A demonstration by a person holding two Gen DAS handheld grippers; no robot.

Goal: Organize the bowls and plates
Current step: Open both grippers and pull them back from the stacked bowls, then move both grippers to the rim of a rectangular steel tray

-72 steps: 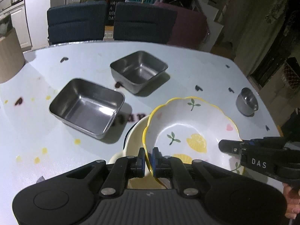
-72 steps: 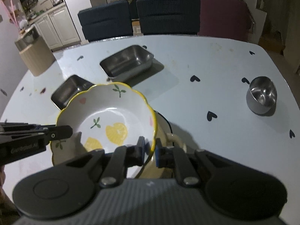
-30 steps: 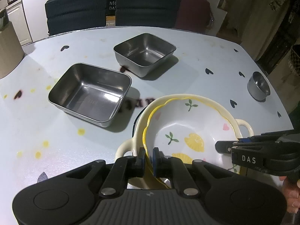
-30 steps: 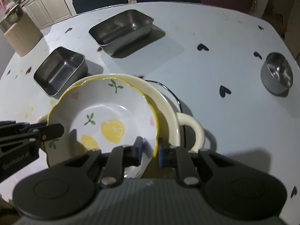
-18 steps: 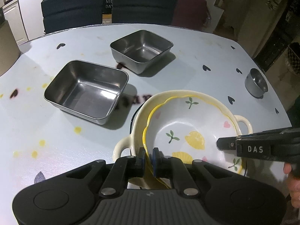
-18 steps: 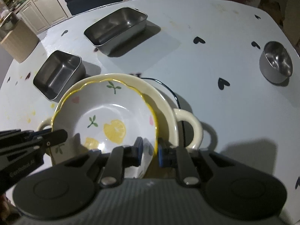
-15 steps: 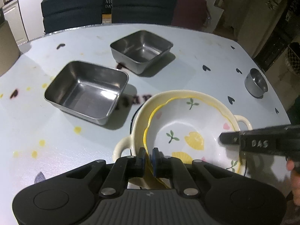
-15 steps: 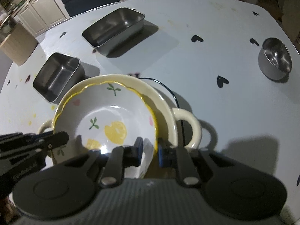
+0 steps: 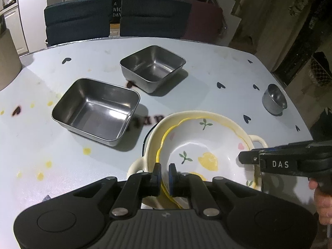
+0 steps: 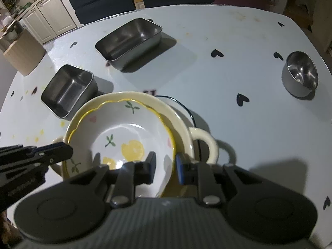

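Release step, judged from the layout: lemon bowl sits nested inside the cream handled dish, near edge of the table, so what remains is letting go cleanly. Left hand-held gripper is clamped on the lemon bowl's near rim, pads pinching the thin yellow edge. Right hand-held gripper has just been opening; its jaws straddle the opposite rim with a visible gap on both sides, pads not pressing. Best handling, I'd say: finish spreading the right jaws, lift straight up off the rim, then free the left without dragging, since a sideways pull could tip the bowl or scrape glaze. Lemon bowl is glossy ceramic, scalloped yellow-trimmed rim, printed lemons, leaves, pink hearts; slippery under the pads. Cream handled dish is thick glazed stoneware, round, loop handles each side, dark-rimmed plate under it. Two steel trays are rectangular, brushed and reflective, standing apart further back. Small steel cup is round, shiny, well off to the right. Table is pale, matte, dotted with black hearts.
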